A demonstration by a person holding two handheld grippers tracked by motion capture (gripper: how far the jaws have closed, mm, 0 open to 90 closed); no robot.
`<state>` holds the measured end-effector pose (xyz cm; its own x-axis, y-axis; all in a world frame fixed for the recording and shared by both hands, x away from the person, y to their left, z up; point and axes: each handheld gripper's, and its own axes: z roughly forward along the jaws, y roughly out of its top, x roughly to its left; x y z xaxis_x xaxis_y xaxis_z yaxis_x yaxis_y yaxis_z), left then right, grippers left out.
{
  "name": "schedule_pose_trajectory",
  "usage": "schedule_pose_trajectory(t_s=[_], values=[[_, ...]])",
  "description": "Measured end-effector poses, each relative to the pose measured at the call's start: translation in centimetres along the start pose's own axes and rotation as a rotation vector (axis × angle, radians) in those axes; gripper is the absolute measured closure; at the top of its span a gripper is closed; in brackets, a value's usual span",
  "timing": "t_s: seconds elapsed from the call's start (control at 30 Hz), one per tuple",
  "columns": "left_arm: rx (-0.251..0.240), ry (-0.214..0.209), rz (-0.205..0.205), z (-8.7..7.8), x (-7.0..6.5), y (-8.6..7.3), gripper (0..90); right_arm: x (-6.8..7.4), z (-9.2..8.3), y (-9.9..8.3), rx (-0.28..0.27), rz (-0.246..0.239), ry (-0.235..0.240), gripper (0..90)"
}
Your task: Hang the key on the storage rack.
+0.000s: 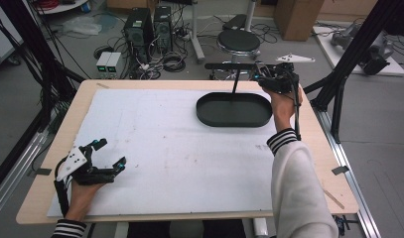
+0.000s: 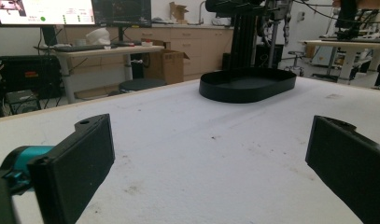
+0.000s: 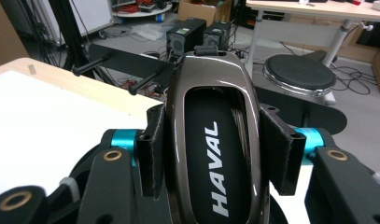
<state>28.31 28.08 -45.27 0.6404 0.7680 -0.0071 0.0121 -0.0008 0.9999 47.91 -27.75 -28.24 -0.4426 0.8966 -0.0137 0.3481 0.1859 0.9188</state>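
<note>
My right gripper (image 3: 214,156) is shut on a glossy dark key fob (image 3: 211,140) marked HAVAL, its pads (image 3: 152,149) pressing both long sides. In the high view this gripper (image 1: 269,77) hovers at the table's far edge, just past the far right end of a black oval tray (image 1: 234,110), which is empty. A black stand with pegs (image 3: 127,58) sits right ahead of the fob. Low over the white mat (image 1: 165,148) near the front left corner, my left gripper (image 1: 110,153) stands open with nothing between its jaws; it faces the tray (image 2: 247,86) across the mat.
Beyond the far edge stand a round black stool (image 1: 239,42), two computer towers (image 1: 150,27) and tangled cables on the floor. Black frame legs (image 1: 343,74) rise at the table's right. The wooden table edge (image 1: 333,163) rims the mat.
</note>
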Motion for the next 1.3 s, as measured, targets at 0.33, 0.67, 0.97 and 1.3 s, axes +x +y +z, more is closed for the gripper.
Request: schedule_pose_trajectory(t_s=[0.33,0.67,0.97,1.3], values=[[0.000,0.000,0.003,0.0,0.0,0.0,1.7,-0.2,0.7,0.7,-0.020,0.007,-0.021,48.0],[0.000,-0.001,0.004,0.0,0.0,0.0,1.7,-1.1,1.0,0.2,0.008,0.017,-0.035,48.0],[0.001,-0.002,0.006,0.0,0.0,0.0,1.7,-1.1,0.5,-0.1,0.055,0.022,-0.036,47.9],[0.002,-0.004,0.008,0.0,0.0,0.0,1.8,-1.5,0.1,-2.5,0.073,0.050,-0.035,47.9]])
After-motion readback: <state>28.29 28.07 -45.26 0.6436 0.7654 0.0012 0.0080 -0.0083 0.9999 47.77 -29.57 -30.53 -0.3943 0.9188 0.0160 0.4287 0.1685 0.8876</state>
